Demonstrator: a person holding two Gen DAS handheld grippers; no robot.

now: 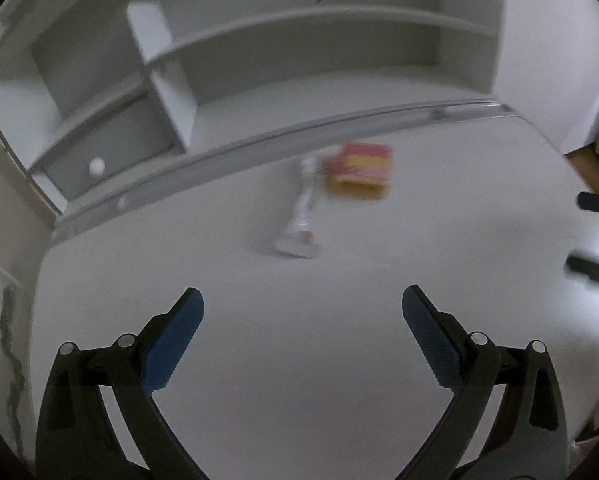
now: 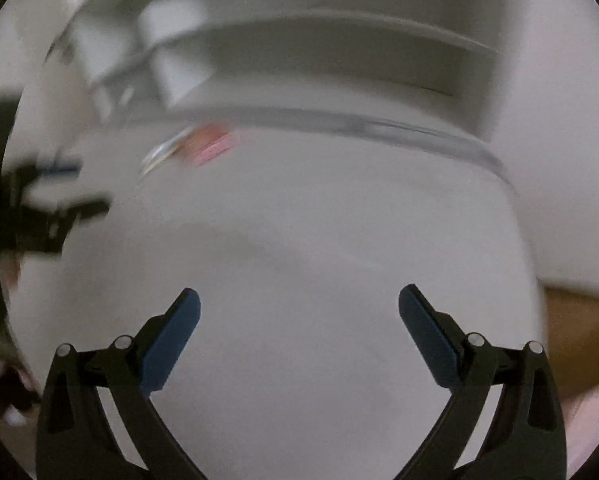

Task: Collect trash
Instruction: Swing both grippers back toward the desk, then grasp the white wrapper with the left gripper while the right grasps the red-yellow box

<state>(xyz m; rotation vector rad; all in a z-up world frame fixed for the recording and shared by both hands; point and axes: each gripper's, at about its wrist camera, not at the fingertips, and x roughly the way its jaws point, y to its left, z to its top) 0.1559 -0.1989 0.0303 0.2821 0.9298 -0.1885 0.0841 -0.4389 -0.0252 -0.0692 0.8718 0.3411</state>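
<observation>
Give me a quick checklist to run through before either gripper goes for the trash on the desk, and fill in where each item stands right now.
1. Left gripper free to grasp: ok, jaws wide apart with nothing between them.
2. Right gripper free to grasp: ok, jaws wide apart, empty.
3. Trash located: ok, a clear plastic wrapper and a red and yellow packet lie on the white desk, ahead of the left gripper.
4. Do the two pieces touch: cannot tell, both views are blurred.
5. Path from left gripper to the wrapper: ok, only bare desk between.
6. Bin or bag to drop trash into: cannot tell, none shows in either view.
</observation>
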